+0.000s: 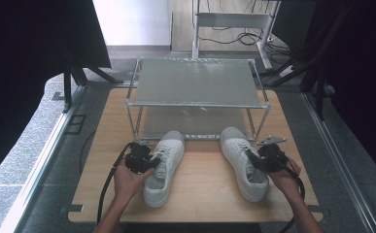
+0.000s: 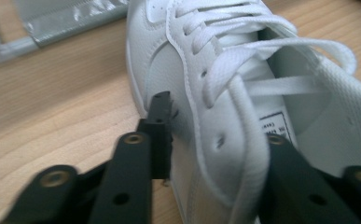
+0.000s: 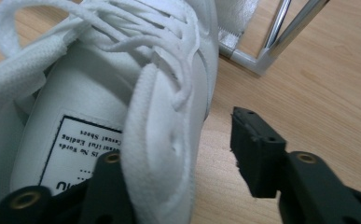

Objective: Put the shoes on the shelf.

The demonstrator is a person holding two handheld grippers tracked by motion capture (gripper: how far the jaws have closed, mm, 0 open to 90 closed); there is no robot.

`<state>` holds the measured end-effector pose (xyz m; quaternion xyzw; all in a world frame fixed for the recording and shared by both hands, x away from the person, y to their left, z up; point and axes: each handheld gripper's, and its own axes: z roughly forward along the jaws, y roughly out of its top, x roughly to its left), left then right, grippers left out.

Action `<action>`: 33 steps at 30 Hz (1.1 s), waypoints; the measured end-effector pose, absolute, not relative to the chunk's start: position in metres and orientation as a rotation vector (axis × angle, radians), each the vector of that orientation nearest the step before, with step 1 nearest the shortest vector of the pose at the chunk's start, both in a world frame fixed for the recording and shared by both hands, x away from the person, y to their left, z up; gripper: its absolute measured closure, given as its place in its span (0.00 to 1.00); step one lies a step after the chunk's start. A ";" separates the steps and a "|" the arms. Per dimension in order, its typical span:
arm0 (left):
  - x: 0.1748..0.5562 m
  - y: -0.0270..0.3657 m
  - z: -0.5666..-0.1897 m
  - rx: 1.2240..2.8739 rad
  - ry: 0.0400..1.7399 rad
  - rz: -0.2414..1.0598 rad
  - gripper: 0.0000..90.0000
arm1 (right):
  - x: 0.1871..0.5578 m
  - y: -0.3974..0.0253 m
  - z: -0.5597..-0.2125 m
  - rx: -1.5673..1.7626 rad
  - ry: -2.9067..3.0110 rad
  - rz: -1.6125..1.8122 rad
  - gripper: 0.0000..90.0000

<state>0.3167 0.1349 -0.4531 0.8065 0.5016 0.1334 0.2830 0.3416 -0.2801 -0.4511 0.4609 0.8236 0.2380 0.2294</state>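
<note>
Straddling each shoe's side wall, one jaw inside, one outside, likely for lifting onto the rack (image 1: 195, 92): left gripper (image 1: 149, 162) on left shoe (image 1: 165, 167), right gripper (image 1: 255, 160) on right shoe (image 1: 244, 162), both shoes on table (image 1: 205, 187) before the rack. Jaws apart, not yet clamped.

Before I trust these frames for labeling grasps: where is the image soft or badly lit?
High view: sharp table, black surroundings. Left gripper view: left gripper jaws blurred, left shoe laces crisper. Right gripper view: right shoe edge soft, right gripper outer jaw sharp.
</note>
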 end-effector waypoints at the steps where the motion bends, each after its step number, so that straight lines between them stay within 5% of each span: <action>1: 0.316 0.134 -0.454 2.161 1.342 0.375 0.86 | 0.343 -0.279 -0.452 1.278 2.281 0.643 0.73; 12: 0.315 0.163 -0.463 1.952 1.376 0.212 0.89 | 0.347 -0.282 -0.454 1.358 2.278 0.640 0.94; 33: 0.316 0.188 -0.467 1.722 1.370 0.053 0.93 | 0.343 -0.303 -0.454 1.469 2.224 0.956 0.96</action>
